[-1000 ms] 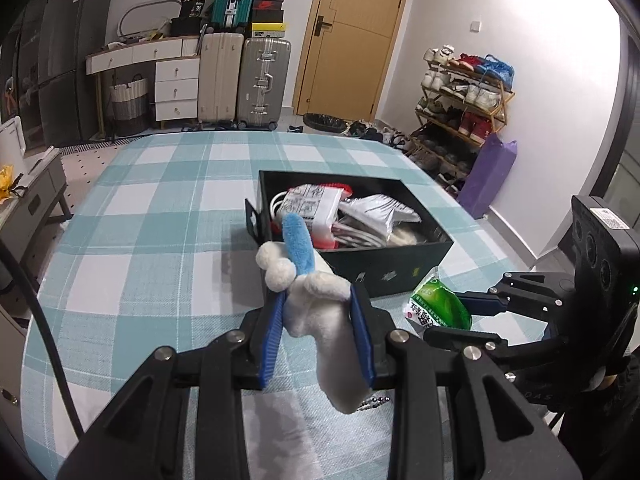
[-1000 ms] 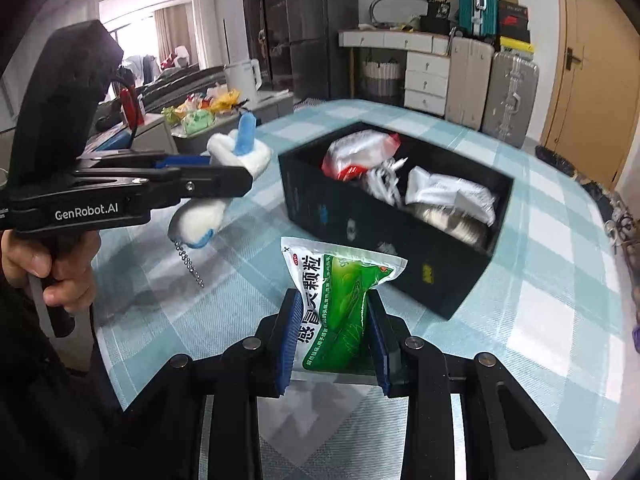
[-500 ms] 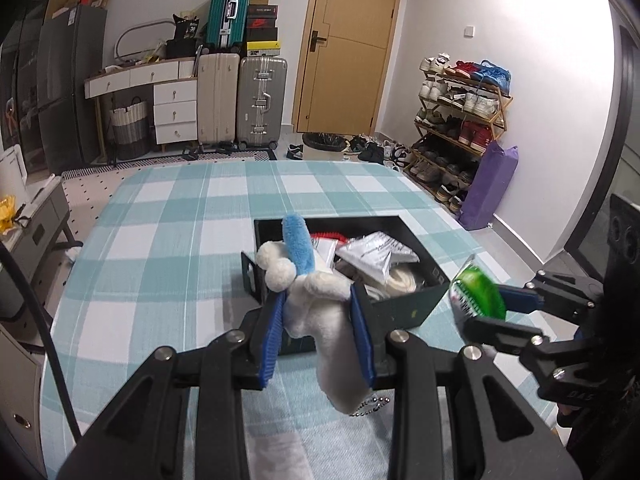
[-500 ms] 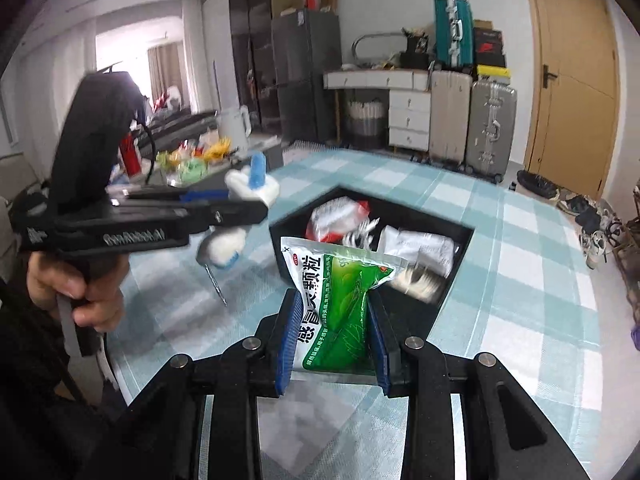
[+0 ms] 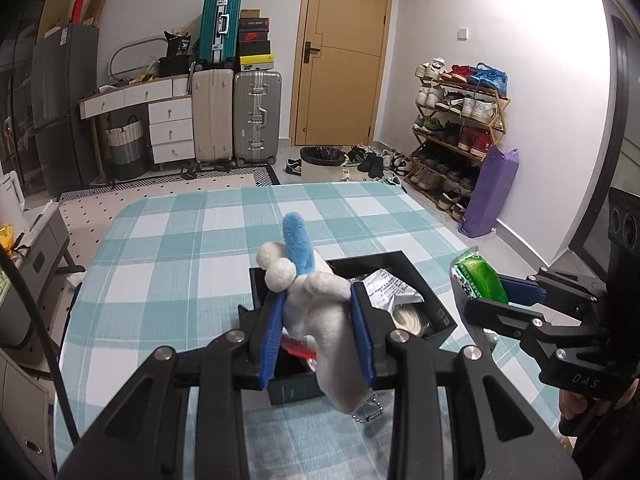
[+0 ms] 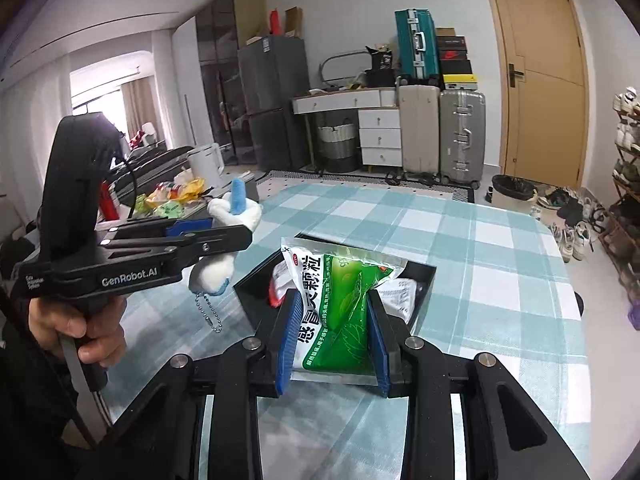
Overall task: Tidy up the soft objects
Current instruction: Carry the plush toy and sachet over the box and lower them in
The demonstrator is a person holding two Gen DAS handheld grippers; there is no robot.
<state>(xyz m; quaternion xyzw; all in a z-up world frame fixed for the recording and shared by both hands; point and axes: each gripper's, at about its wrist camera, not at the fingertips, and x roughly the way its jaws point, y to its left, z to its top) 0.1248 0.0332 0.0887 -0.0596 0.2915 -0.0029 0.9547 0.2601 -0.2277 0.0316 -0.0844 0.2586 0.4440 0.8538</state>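
Background: yellow-brown door (image 5: 344,52) in the far wall, black-lined trash bin (image 5: 322,162) on the floor in front of it. Left of the door: beige suitcase (image 5: 212,114) and silver suitcase (image 5: 257,116) side by side, teal suitcase (image 5: 219,32) stacked above, shoe boxes (image 5: 254,42) just beside it. White drawer unit (image 5: 168,122) with woven basket (image 5: 126,146) under its top. Shoe rack (image 5: 456,128) on the right wall, purple bag (image 5: 490,194) leaning near its end. Dark fridge (image 6: 272,100), white kettle (image 6: 206,162).

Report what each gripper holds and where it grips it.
Left gripper pinches the white plush keychain toy across its body. Right gripper clamps the green sachet across its lower middle.
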